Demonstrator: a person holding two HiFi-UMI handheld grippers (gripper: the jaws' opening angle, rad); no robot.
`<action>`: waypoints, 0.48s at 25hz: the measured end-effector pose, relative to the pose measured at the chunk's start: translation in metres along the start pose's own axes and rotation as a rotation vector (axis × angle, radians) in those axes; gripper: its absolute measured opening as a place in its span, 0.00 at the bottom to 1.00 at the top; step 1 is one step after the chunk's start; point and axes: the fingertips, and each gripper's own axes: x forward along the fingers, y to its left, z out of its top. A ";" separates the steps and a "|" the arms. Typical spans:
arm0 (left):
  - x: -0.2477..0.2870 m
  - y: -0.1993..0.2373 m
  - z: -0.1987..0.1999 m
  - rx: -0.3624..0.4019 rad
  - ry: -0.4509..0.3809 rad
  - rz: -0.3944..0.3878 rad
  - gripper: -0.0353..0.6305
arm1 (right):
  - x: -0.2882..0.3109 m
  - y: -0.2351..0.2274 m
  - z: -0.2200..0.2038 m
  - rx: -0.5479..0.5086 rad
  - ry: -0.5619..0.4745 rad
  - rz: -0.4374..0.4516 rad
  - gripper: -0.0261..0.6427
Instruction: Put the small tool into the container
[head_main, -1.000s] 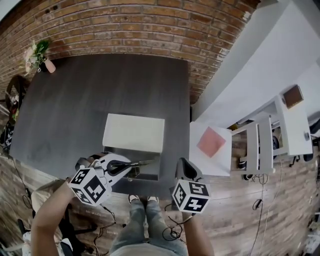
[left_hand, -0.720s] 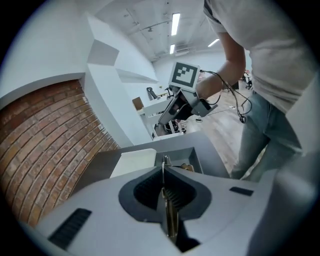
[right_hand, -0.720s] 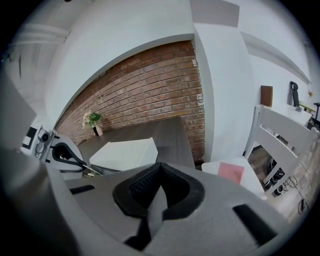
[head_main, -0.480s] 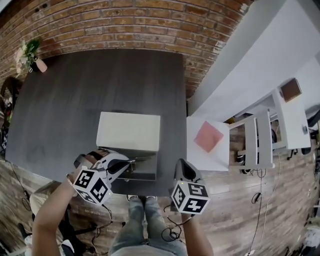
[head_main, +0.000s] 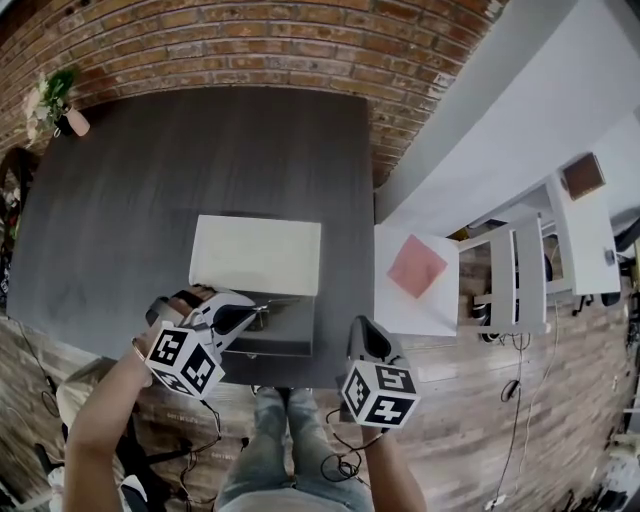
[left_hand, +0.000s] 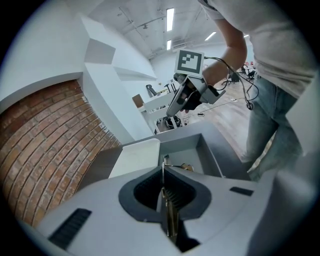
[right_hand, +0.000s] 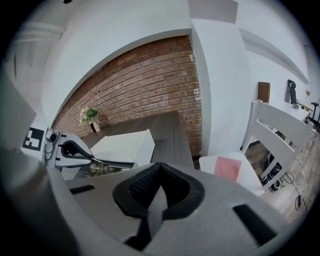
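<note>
The small tool (left_hand: 169, 214), a thin metal strip, is pinched between the left gripper's (left_hand: 164, 175) jaws, which are pressed onto it. Its tip sticks out ahead of them, above the open grey container (left_hand: 212, 152) just beyond the claw. Ahead and to the left of the tip, a white box (left_hand: 136, 156) lies against the container. Off to this claw's right, the right gripper (right_hand: 152, 202) has its jaws pressed together on nothing, near the corner of the dark table (head_main: 150, 180).
</note>
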 end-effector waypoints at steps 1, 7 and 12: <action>0.001 0.000 -0.001 0.002 0.001 0.003 0.07 | 0.000 0.000 -0.001 0.000 0.002 0.001 0.04; 0.006 0.000 -0.008 0.017 0.009 0.021 0.07 | 0.001 0.002 -0.007 0.000 0.009 0.010 0.04; 0.010 -0.001 -0.008 0.032 0.021 0.022 0.07 | 0.001 0.003 -0.010 -0.003 0.012 0.017 0.04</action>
